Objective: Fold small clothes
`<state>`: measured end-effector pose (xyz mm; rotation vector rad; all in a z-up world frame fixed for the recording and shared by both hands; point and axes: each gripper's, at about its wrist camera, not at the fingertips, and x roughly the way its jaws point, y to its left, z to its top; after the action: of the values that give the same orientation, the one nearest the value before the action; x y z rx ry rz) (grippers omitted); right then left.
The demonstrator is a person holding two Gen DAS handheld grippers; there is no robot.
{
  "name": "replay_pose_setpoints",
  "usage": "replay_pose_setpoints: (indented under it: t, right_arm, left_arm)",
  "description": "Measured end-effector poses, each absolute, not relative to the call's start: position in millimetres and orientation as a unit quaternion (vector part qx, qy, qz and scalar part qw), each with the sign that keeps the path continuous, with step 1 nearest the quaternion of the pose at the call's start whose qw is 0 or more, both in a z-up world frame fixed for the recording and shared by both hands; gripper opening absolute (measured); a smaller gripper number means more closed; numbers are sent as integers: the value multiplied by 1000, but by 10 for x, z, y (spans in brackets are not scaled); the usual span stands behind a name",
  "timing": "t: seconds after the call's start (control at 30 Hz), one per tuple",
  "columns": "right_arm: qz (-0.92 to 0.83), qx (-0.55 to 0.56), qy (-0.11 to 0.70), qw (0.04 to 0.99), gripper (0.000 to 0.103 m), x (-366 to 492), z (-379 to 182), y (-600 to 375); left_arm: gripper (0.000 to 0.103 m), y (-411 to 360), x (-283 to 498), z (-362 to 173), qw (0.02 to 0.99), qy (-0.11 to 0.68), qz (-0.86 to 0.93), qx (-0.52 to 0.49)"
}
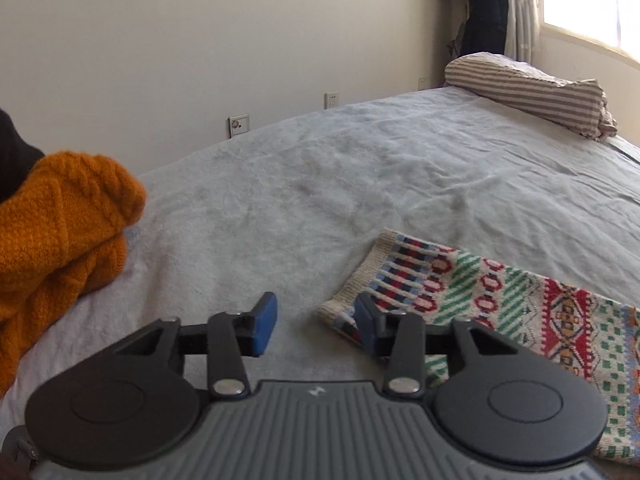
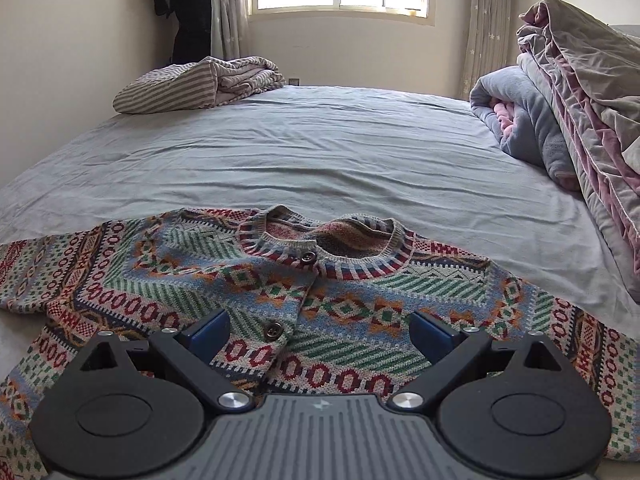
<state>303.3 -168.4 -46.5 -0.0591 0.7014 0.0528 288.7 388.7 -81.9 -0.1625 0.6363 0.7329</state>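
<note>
A small patterned knit cardigan (image 2: 320, 304) lies flat on the grey bed sheet (image 2: 320, 152), buttoned, neck away from me, both sleeves spread sideways. In the left wrist view its left sleeve (image 1: 500, 300) ends in a ribbed cuff. My left gripper (image 1: 316, 324) stands open just beside that cuff, the right pad at the cuff's corner, nothing between the pads. My right gripper (image 2: 320, 332) is wide open above the cardigan's chest, below the neckline, with only the flat fabric under the gap.
An orange cable-knit sweater (image 1: 56, 240) is heaped at the bed's left. A striped folded blanket (image 2: 192, 84) lies at the far end under the window. Piled quilts (image 2: 568, 120) fill the right side. Bare sheet stretches beyond the cardigan.
</note>
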Motion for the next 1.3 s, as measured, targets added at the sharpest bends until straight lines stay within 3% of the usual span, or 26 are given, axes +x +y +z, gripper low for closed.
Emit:
replay_pose_setpoints:
  t: [0.03,0.17,0.5,0.9,0.97,1.0,1.03,1.07,1.1,1.3]
  right_arm:
    - [18,-32,343,939,97,3042,-465,-1732]
    - [-3,-31,342,939,97,3119,-473,-1997]
    - [10,-43,331,943,97,3760,-611,-2675]
    - [29,-68,352,933,91,4405,-1096,-3098]
    - [35,-51,355,933,83,4440,-1175,-3115]
    - [40,-43,350,935,77,4428,-1185,-3111]
    - [55,-36,346,936,55,4408,-1181,-3093]
    - [72,-29,343,936,28,4386,-1166,-3063]
    - [81,-29,343,935,15,4372,-1155,-3017]
    - [40,-100,298,949,7,4238,-1105,-2770]
  left_arm:
    - [73,3772,2934,-766,894,301,327,-58]
    - [83,3254,3265,-612,933,301,197,0]
    - [83,1843,4513,-657,942,317,-107,37]
    - [80,996,5205,-1181,902,388,-181,48]
    - [73,968,5157,-1196,904,383,-184,49]
    - [58,969,5130,-1184,903,383,-190,40]
    - [35,975,5102,-1156,901,384,-200,30]
    - [18,974,5077,-1129,898,386,-211,19]
    - [2,974,5059,-1117,893,392,-224,6]
    - [1,913,4766,-987,946,285,-152,14]
